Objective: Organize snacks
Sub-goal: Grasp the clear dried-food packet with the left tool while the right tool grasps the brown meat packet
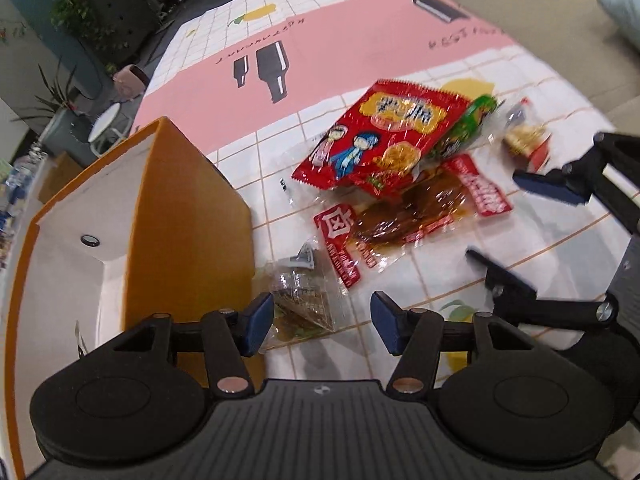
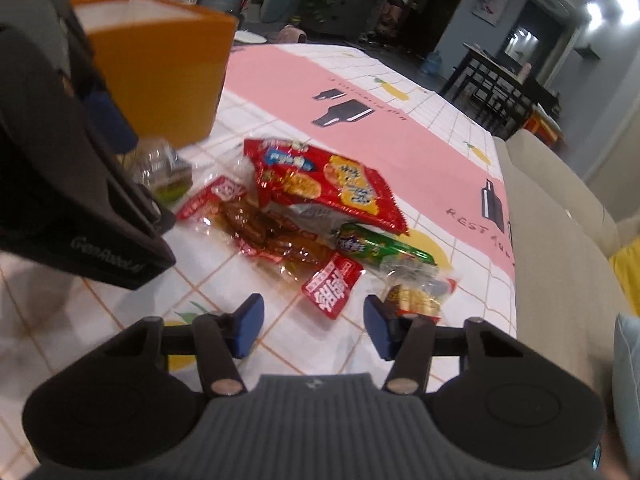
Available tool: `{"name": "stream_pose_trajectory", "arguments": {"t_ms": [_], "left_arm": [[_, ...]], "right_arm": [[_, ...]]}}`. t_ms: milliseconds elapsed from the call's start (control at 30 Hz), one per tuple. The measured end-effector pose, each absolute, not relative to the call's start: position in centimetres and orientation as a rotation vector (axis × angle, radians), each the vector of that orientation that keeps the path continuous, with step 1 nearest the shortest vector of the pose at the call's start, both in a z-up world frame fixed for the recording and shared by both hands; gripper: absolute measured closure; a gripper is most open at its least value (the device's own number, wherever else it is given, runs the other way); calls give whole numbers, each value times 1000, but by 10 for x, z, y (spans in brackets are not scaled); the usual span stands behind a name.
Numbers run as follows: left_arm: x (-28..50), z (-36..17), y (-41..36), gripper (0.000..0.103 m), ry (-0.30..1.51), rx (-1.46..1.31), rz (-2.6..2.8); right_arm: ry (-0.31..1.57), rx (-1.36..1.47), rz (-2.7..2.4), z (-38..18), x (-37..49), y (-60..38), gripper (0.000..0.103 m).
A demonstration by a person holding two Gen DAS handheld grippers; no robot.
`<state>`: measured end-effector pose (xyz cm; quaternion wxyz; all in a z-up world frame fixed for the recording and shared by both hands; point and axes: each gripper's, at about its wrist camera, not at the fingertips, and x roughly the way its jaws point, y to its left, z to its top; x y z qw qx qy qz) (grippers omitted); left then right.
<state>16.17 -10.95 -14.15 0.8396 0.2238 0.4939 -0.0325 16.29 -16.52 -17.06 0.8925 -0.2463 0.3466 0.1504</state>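
The snacks lie heaped on the worktop (image 1: 400,40): a red chip bag (image 1: 380,140) overlaps a brown jerky pack (image 1: 404,216) and a green packet (image 1: 472,124). A clear pack (image 1: 298,304) sits just beside our orange box (image 1: 188,216) (open-topped). We hold the left gripper (image 1: 322,326) and right gripper (image 2: 314,326) with jaws wide apart, gripping nothing.

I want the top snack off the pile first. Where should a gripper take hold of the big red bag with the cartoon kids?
Probably by the crimped edge at the end of the big red bag nearest the orange box. The bag lies flat on top of the brown meat packets, and that thin seam sticks out. Coming low from the box side suits the open left gripper.
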Motion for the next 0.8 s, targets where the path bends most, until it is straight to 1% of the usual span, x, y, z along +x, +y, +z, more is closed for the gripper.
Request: {"name": "stream_pose_trajectory", "arguments": {"t_ms": [33,67,133,167,200,233,267,300,333,367,467,800], "left_arm": [[162,-143,-108,37,1042,463,-67],[163,-145,-107,40,1043,452,-62],[165,-145,-105,43,1035,435,-50],[165,-146,-104,45,1029,433,-47],[165,-146,-104,53,1023,433,-41],[165,-147,-103,60,1018,434,-29],[165,-147,-101,71,1016,427,-21],[165,-146,-99,72,1010,412,-23],[164,-146,-96,74,1008,390,-29],[163,-145,-94,80,1008,368,-41],[157,-143,-92,85,1002,339,-52],[117,-133,-85,87,1028,225,-161]], "right_arm": [[697,-514,311,-173,163,-165,55],[688,-519,314,-174,164,-165,58],[678,-516,314,-175,166,-165,65],[678,-515,314,-176,168,-165,75],[681,-511,318,-177,169,-165,82],[684,-508,316,-177,170,-165,83],[681,-508,311,-177,170,-165,88],[680,-510,313,-177,170,-165,93],[677,-513,317,-177,169,-164,94],[670,-523,313,-177,167,-164,96],[668,-546,309,-174,162,-162,99],[810,-593,272,-155,129,-169,101]]}}
